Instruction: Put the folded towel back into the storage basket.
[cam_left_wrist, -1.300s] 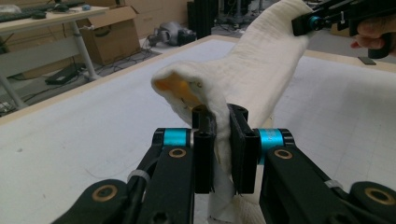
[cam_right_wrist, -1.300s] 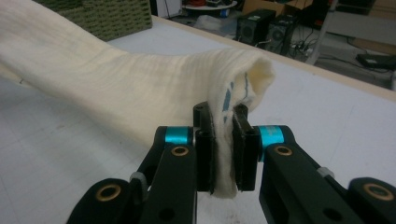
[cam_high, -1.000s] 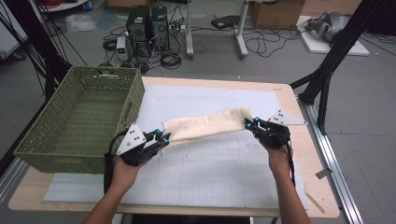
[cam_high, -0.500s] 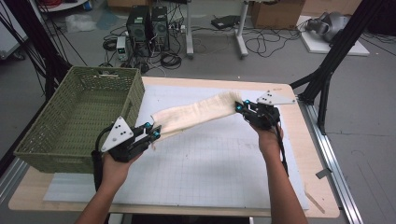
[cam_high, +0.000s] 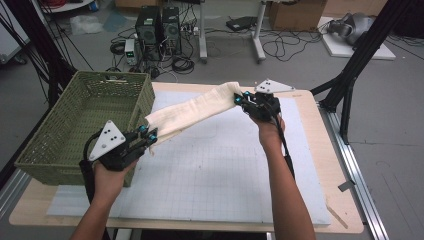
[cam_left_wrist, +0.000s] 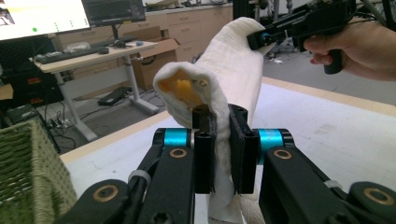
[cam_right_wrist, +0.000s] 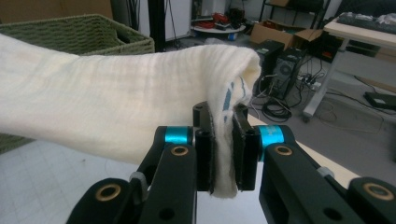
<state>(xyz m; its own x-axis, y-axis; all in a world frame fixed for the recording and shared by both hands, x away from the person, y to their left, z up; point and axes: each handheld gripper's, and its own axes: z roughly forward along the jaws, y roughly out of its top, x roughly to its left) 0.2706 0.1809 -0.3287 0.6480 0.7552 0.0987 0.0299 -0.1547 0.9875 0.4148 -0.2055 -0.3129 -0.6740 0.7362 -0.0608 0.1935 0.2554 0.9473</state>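
A folded cream towel (cam_high: 192, 107) hangs stretched in the air between my two grippers, above the white gridded mat (cam_high: 210, 170). My left gripper (cam_high: 150, 135) is shut on its near left end, beside the green basket (cam_high: 60, 125). In the left gripper view the towel (cam_left_wrist: 224, 70) bunches between the jaws (cam_left_wrist: 223, 144) and runs off to the far gripper (cam_left_wrist: 308, 18). My right gripper (cam_high: 239, 98) is shut on the far right end, held higher. In the right gripper view the towel's edge (cam_right_wrist: 140, 98), with blue stitching, is pinched between the pads (cam_right_wrist: 224, 149).
The woven green basket (cam_right_wrist: 70, 28) stands at the table's left edge, close to my left hand. The wooden table edge (cam_high: 345, 200) frames the mat. Computers, cables and black stand legs (cam_high: 360, 60) are on the floor beyond the table.
Both grippers have risen with the towel and carried it toward the far side. The right end has gone up and back most, and the left hand has moved left toward the basket.
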